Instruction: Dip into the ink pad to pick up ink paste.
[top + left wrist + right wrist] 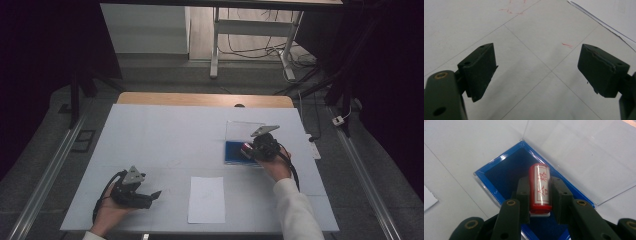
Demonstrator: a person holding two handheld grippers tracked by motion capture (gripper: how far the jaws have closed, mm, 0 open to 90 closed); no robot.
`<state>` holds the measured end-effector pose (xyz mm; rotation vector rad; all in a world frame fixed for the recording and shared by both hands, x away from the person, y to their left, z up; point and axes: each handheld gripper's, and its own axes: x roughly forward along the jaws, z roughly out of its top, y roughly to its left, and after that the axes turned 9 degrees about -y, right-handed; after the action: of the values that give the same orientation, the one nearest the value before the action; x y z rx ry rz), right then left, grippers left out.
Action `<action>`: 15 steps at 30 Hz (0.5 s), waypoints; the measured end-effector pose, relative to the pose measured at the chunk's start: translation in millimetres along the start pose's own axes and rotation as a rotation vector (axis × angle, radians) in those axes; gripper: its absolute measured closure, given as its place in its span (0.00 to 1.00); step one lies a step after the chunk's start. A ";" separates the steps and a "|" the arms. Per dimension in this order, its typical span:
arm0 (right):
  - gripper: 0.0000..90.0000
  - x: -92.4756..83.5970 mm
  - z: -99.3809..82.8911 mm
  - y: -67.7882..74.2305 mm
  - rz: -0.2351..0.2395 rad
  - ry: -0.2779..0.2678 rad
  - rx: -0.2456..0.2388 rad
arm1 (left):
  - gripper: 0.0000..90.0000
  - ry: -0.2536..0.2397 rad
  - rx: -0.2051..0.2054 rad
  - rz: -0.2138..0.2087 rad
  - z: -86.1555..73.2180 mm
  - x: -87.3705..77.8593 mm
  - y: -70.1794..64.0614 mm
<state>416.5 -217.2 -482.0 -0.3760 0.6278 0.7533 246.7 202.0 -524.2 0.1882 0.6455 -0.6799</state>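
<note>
A red cylindrical stamp (539, 188) with red characters on a white label sits between the jaws of my right gripper (539, 185), which is shut on it. The stamp hangs over a blue ink pad (506, 173) in a clear case with its lid (584, 155) folded open. In the high view the right gripper (248, 149) is over the blue pad (234, 151) at the table's right. My left gripper (156, 195) rests low at the front left, jaws wide apart with nothing between them; its pads (480, 67) hover over bare table.
A white sheet of paper (206, 199) lies near the table's front edge, between the two hands. The white table covering (165, 135) has faint fold lines and small red marks (566, 45). Desk legs and cables stand beyond the far edge.
</note>
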 end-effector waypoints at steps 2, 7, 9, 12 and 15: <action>0.79 0.0 -0.1 0.3 -0.003 0.000 -0.002 | 0.17 -0.003 -0.003 -0.001 -0.1 -0.1 -0.1; 0.79 -0.1 -0.7 -0.4 0.002 -0.003 0.004 | 0.17 -0.001 0.000 0.000 -0.1 -0.1 0.4; 0.79 -0.1 -0.9 -0.7 0.002 -0.004 0.005 | 0.17 0.000 0.001 -0.001 0.0 0.2 0.2; 0.79 -0.2 -2.1 -1.2 0.004 -0.012 0.006 | 0.17 0.001 -0.001 0.000 0.0 0.2 0.1; 0.79 -0.5 -3.8 -1.1 0.003 -0.025 0.013 | 0.17 0.001 0.003 0.000 0.0 0.2 -0.2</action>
<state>415.5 -220.2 -484.5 -0.3538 0.6099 0.7552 246.8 201.8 -524.4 0.1907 0.6455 -0.6811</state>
